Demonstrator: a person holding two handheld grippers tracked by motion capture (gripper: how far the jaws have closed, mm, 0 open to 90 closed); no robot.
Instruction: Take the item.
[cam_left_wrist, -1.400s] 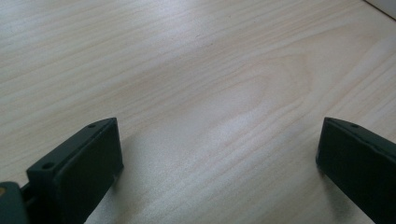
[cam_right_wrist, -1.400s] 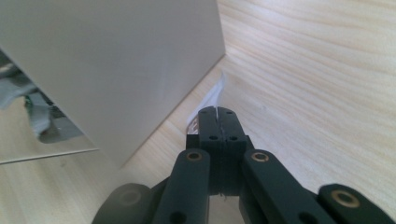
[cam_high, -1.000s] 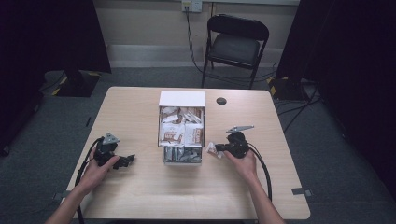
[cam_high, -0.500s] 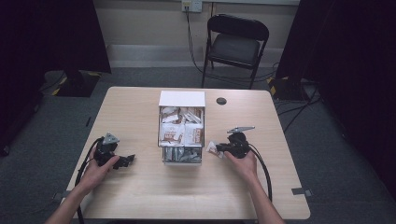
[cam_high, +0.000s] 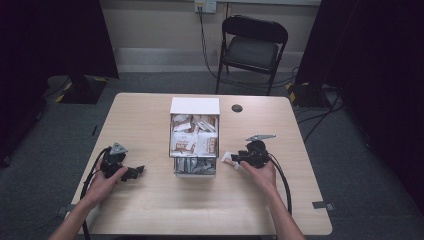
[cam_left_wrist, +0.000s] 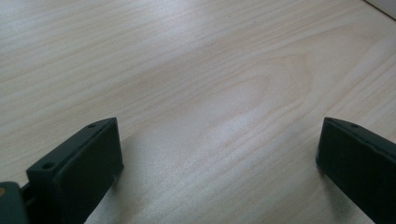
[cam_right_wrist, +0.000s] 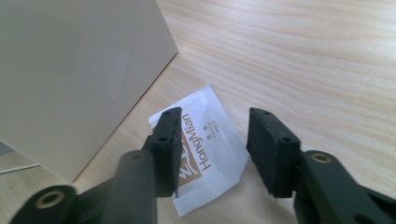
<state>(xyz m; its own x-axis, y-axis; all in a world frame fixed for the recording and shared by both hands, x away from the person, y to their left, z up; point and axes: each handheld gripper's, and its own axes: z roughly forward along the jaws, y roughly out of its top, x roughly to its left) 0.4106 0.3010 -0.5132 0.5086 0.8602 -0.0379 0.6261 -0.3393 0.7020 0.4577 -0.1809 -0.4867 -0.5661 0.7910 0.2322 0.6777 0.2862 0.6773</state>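
"HongMian" print on packet (cam_right_wrist: 208, 151)

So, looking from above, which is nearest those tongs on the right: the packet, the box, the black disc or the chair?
From the right tongs:
1. Packet, at the tips.
2. Box, just beyond.
3. Black disc, near the far edge.
4. Chair, behind the table.

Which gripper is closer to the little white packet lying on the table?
The right gripper. Its jaws, which have just been opening, stand either side of the white packet beside the box. The left gripper sits open across the table, beyond the box.
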